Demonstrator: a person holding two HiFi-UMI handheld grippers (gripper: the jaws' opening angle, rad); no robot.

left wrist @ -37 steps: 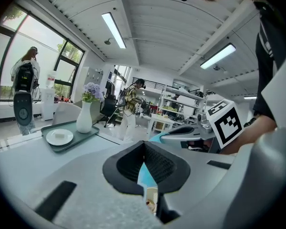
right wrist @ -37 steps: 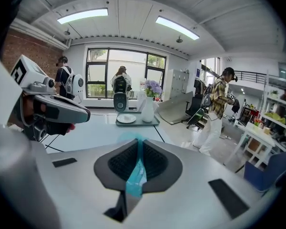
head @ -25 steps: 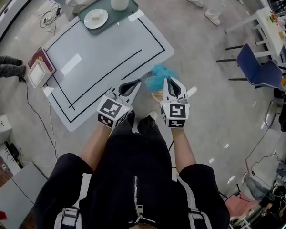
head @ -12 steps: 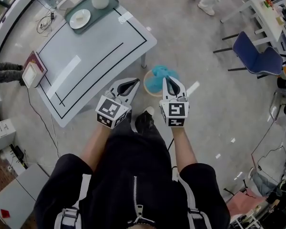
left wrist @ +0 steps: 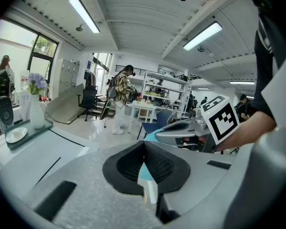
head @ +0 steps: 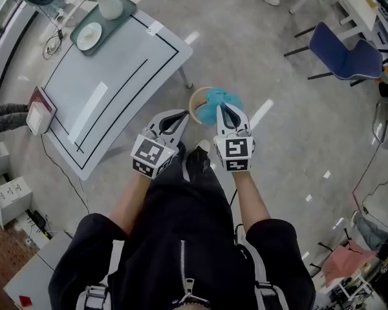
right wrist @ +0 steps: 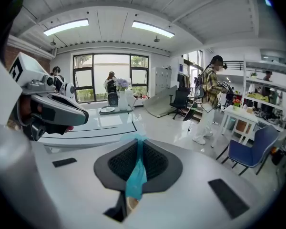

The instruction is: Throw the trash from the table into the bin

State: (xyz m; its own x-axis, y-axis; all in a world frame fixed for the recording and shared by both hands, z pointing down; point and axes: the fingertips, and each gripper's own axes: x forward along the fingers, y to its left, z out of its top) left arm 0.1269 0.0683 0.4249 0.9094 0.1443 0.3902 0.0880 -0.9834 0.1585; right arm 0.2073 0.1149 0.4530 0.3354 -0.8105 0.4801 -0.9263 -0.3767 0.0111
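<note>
The right hand-held gripper [head: 223, 112] is pinching the blue trash [head: 215, 101]. The trash looks crumpled and hangs right over the round bin [head: 193, 105]. The bin sits on the floor [head: 278, 63], near a corner of the tabletop [head: 110, 76]. The left hand-held gripper [head: 179, 116] is just beside the right one, and its jaws are pressed together. A thin pale blue bit shows between them, but I cannot tell what it is.

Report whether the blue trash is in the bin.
Out: the blue trash hangs pinched in the shut right gripper, apparently above the bin.
</note>
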